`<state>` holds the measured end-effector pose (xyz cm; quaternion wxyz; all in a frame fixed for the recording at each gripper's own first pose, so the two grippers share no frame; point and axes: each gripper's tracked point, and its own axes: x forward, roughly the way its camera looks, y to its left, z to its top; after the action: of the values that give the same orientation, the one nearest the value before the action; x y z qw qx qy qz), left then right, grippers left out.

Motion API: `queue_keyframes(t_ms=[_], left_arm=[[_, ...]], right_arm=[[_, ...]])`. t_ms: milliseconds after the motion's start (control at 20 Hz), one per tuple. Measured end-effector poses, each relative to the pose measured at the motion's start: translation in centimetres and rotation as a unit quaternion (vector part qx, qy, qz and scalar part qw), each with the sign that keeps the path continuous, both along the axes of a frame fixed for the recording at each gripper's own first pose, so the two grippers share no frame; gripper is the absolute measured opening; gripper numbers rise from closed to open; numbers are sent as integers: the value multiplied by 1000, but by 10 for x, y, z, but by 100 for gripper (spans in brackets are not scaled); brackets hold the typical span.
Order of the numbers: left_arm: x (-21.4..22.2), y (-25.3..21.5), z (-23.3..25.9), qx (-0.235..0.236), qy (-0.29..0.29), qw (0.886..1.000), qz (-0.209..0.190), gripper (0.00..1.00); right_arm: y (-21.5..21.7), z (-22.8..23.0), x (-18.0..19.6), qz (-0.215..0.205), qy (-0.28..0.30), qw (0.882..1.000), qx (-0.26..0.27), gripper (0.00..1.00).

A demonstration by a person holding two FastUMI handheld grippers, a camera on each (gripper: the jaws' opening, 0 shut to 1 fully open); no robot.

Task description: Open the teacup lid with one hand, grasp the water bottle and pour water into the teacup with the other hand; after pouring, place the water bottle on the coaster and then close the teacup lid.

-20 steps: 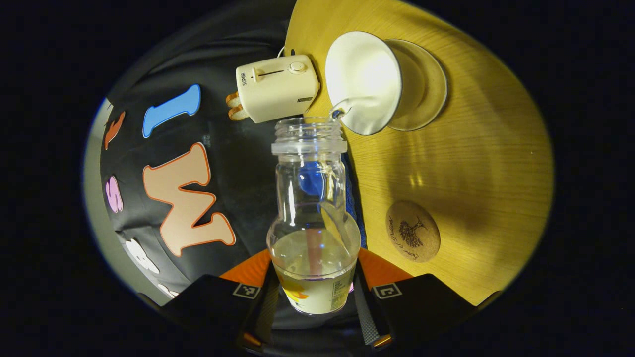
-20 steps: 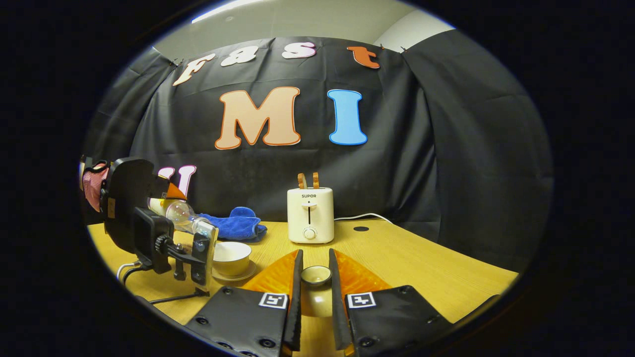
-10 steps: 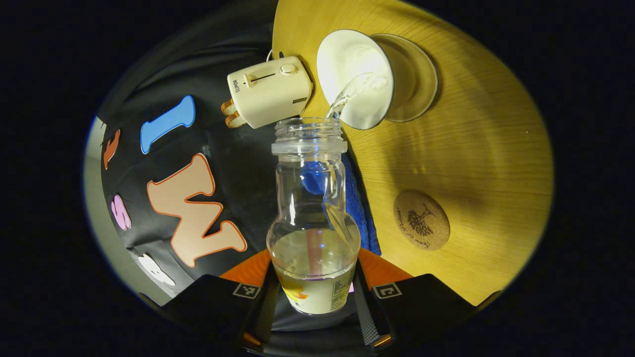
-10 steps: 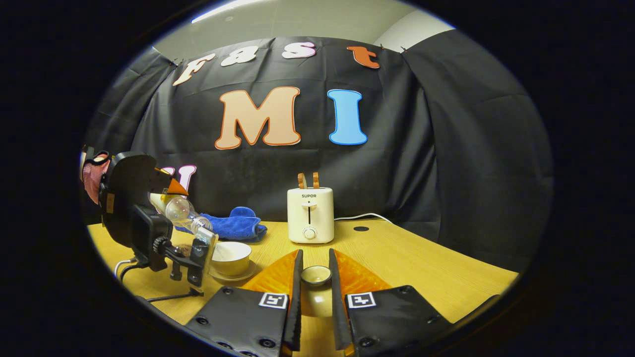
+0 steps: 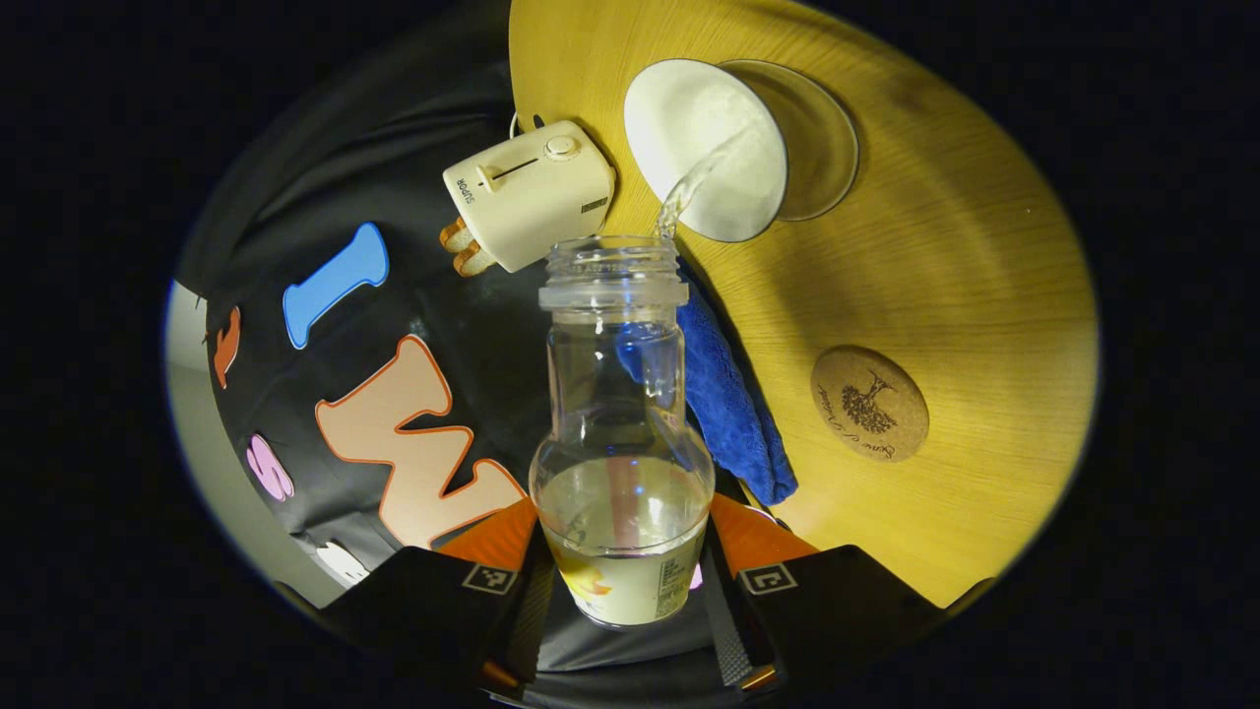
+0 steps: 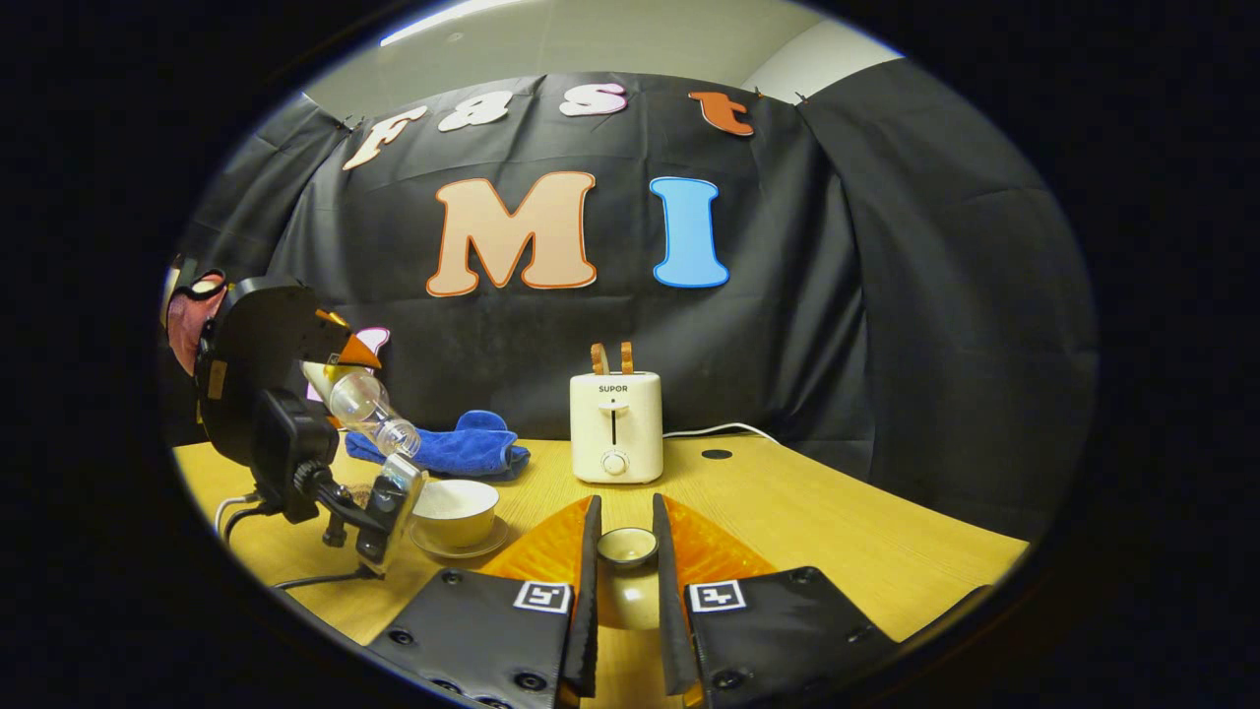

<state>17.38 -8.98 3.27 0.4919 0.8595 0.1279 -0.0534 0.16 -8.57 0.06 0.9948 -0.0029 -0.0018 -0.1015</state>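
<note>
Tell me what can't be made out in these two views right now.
- Left gripper view: the water level in the teacup blends into its white inside.
- Left gripper view: the water bottle base is hidden between the fingers.
- Right gripper view: the teacup lid underside is hidden by the fingers.
- Right gripper view: the coaster sits behind the left gripper.
</note>
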Motion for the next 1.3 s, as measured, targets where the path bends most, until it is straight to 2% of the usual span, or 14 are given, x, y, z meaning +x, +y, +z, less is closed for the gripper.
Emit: queue_keyframes(t_ms=[250, 650, 750, 850, 950, 1050, 1150, 1200, 1250, 1300], left_arm=[[4, -12, 21, 35, -13, 999, -20, 66], [7, -15, 14, 6, -20, 999, -28, 66], [5, -9, -1, -50, -8, 999, -19, 66], [-1, -4, -26, -153, 16, 988, 1, 66], [-5, -10, -42, -258, 27, 966, 7, 66], [-7, -17, -52, -365, 30, 931, 10, 66], [-4, -21, -60, -466, 29, 884, 27, 66], [-4, -20, -61, -514, 26, 857, 34, 66], [-2, -18, -57, -561, 20, 827, 40, 66], [-5, -14, -47, -611, 12, 791, 44, 64]], right_arm=[[1, 0, 1, 0, 0, 1000, 0, 29], [0, 1, 0, 1, -1, 1000, -1, 29], [1, 0, 0, 1, -1, 1000, 0, 29], [1, 1, 1, 2, -1, 1000, 0, 29], [1, 0, 0, 3, -1, 1000, 0, 29], [1, 0, 0, 2, -1, 1000, 0, 29], [1, 0, 0, 2, -1, 1000, 0, 29], [1, 0, 1, 2, -1, 1000, 0, 29], [1, 0, 0, 2, -1, 1000, 0, 29], [1, 0, 0, 2, -1, 1000, 0, 29]])
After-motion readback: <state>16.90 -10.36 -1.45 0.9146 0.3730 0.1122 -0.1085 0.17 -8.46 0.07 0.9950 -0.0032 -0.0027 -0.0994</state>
